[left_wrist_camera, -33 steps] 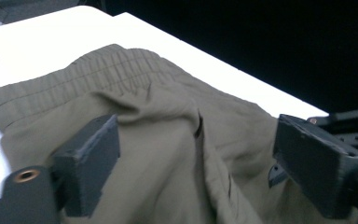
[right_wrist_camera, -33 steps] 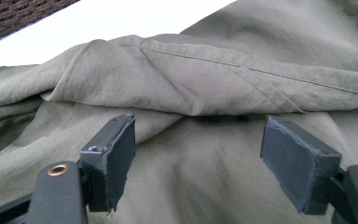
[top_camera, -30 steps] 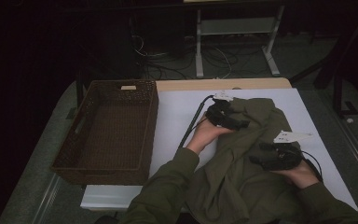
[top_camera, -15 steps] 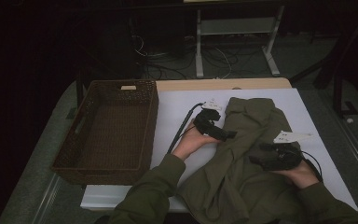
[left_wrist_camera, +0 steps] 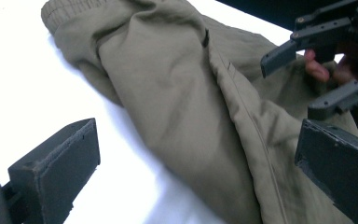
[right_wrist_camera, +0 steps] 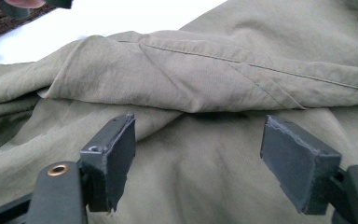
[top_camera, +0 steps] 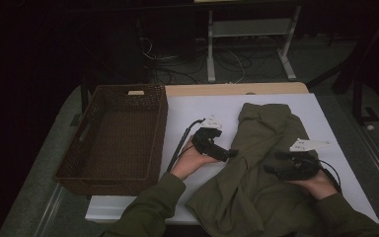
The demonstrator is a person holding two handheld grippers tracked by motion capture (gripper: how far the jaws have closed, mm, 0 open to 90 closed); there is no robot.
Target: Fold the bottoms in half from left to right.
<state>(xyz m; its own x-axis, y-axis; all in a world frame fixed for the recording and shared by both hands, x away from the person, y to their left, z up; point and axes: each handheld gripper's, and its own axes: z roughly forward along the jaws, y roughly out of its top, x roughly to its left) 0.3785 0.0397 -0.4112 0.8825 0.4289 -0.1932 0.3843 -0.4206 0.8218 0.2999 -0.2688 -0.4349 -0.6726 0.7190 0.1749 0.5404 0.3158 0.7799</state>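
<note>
While the room behind stays dark w/ cables on the floor [top_camera: 177, 69], a white table [top_camera: 197, 111] carries olive trousers [top_camera: 256, 168] beside a wicker basket [top_camera: 113, 138]. Left gripper [top_camera: 229, 154] is spread at the cloth edge. Right gripper [top_camera: 271, 169] is spread over the fabric, nothing pinched.

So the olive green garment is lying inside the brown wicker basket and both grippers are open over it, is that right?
Not quite. The olive green garment lies on the white table cover, to the right of the brown wicker basket, not inside it; the high view shows this. The rest holds: the left gripper and right gripper both have open jaws at the cloth.
</note>
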